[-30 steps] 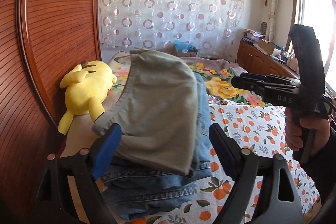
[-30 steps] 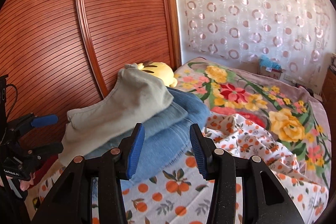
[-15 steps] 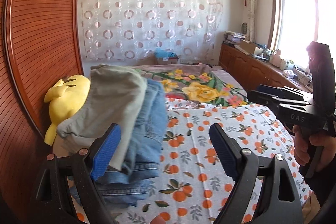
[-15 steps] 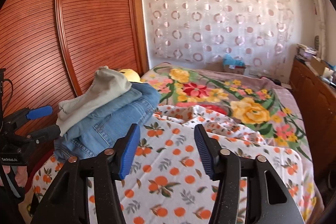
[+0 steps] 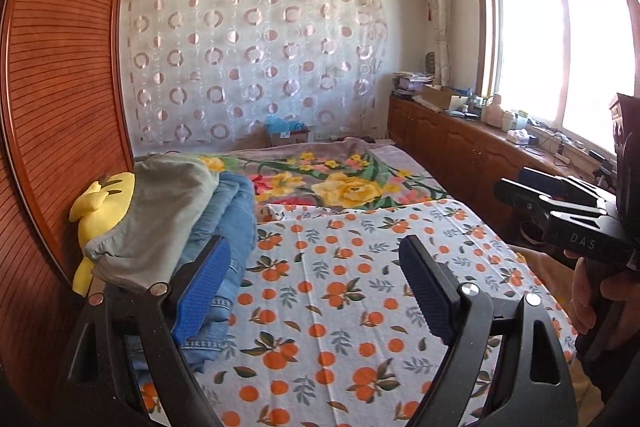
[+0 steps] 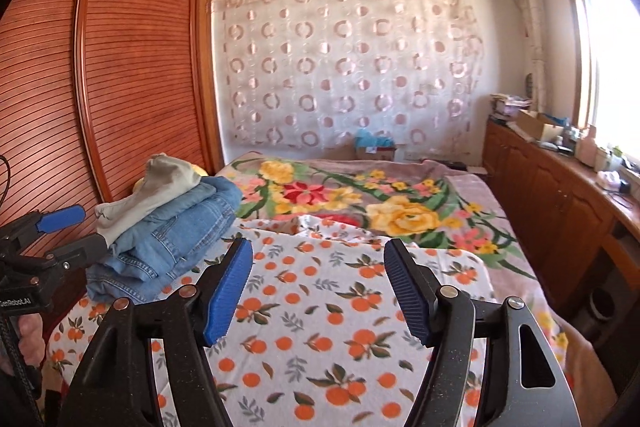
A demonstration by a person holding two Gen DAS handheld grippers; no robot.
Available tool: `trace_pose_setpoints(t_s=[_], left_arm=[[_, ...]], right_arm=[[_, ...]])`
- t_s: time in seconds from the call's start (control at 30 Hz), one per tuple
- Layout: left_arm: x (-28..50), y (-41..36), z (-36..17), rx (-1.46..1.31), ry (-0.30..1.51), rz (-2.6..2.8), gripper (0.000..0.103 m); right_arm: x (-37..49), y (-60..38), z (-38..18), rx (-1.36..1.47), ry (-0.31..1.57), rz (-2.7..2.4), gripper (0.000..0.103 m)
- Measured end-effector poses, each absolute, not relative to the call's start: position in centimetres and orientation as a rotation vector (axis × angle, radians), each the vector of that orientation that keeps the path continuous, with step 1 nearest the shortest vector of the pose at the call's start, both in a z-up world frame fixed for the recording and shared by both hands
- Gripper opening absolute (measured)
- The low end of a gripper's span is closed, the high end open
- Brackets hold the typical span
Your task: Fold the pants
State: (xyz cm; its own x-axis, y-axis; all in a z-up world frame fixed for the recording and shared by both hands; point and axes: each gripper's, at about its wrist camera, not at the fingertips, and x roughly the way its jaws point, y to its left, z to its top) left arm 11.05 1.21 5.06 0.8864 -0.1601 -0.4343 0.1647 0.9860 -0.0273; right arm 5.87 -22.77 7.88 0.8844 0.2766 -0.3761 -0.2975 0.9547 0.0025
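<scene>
A stack of folded clothes sits at the bed's left side: grey pants (image 5: 160, 219) (image 6: 160, 183) on top of folded blue jeans (image 5: 228, 227) (image 6: 180, 231). My left gripper (image 5: 316, 291) is open and empty, its left finger in front of the stack's edge. My right gripper (image 6: 318, 291) hovers over the orange-print sheet (image 6: 320, 307) to the right of the stack; its jaws are opening with nothing between them. Each gripper also shows in the other's view: the right gripper (image 5: 560, 211) held by a hand, the left gripper (image 6: 60, 235) beside the stack.
A yellow plush toy (image 5: 104, 203) lies behind the stack against the wooden wardrobe (image 5: 60, 87). A floral blanket (image 6: 360, 195) covers the far half of the bed. Wooden cabinets (image 6: 552, 195) with clutter run along the right wall under the window.
Both grippers have pulled back from the stack and swung right, so the clothes now sit further left and smaller. The right gripper's jaws have widened. The stack stays put.
</scene>
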Motion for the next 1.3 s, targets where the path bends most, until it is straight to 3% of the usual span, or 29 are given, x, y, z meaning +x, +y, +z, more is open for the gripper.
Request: trace_pose_setpoints(t_s=[0.6, 1.3], left_arm=[[4.0, -1.1, 5.4, 0.015, 0.429, -0.165, 0.087], [3.0, -0.1, 3.3, 0.012, 0.463, -0.124, 0.087]], right_arm=[[-5.4, -22.6, 5.7, 0.018, 0.352, 0.232, 0.074], [-4.1, -24.4, 4.4, 0.024, 0.357, 0.232, 0.075]])
